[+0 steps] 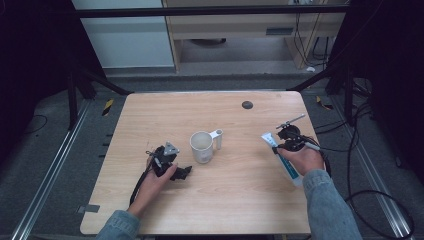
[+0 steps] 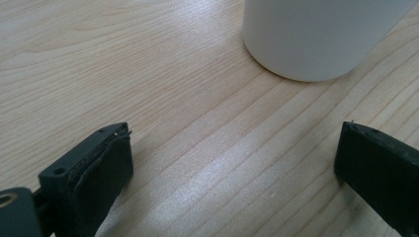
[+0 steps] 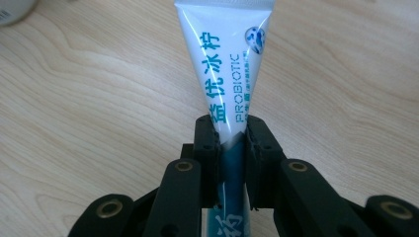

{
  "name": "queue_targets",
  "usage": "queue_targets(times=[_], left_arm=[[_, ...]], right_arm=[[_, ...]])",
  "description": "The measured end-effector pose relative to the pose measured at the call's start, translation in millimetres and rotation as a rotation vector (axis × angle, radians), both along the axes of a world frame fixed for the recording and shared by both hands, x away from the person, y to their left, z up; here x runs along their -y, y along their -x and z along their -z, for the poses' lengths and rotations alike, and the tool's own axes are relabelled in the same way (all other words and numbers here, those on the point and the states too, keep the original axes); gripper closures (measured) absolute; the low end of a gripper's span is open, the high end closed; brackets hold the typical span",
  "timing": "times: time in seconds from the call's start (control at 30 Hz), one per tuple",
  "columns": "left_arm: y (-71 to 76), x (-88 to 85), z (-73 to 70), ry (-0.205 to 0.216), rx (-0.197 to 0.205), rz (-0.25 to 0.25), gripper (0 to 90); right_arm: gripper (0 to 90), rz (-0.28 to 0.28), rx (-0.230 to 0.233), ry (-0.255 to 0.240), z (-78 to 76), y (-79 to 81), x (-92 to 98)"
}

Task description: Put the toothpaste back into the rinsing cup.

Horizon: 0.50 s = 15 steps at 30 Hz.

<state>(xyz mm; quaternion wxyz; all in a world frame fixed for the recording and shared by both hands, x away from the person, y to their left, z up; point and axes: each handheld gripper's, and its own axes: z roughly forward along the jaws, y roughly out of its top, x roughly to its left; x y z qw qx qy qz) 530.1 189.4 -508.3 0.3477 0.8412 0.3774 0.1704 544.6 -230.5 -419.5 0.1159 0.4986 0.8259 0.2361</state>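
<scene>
A white mug (image 1: 202,147) stands upright in the middle of the wooden table (image 1: 240,210), handle toward the far right. My left gripper (image 1: 184,172) rests low on the table just left of it, open, nothing between the jaws. In the left gripper view the mug's base (image 2: 316,34) is ahead of the open left gripper (image 2: 232,158). My right gripper (image 1: 278,149) is shut on a white and blue toothpaste tube (image 1: 289,169) at the table's right side. The right gripper view shows the pads (image 3: 205,143) pinching the tube (image 3: 232,64) at mid-length, its flat crimped end pointing away.
A small black round disc (image 1: 247,104) sits on the table near its far edge. Cables (image 1: 370,200) trail over the floor to the right. Dark frame bars (image 1: 100,82) stand beyond the far corners. Bare wood lies between the mug and each gripper.
</scene>
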Motion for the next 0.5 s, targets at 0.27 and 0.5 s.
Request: queue_targets(times=[0.27,0.5], left_arm=[[0.0,0.0,0.0,0.0,0.0,-0.001,0.7],[0.0,0.1,0.0,0.001,-0.002,-0.001,0.6]], right_arm=[[77.9,-0.005,0.106,-0.068,-19.5,15.5,-9.7],[77.9,-0.027,0.155,-0.105,-28.3,19.3,-26.7]])
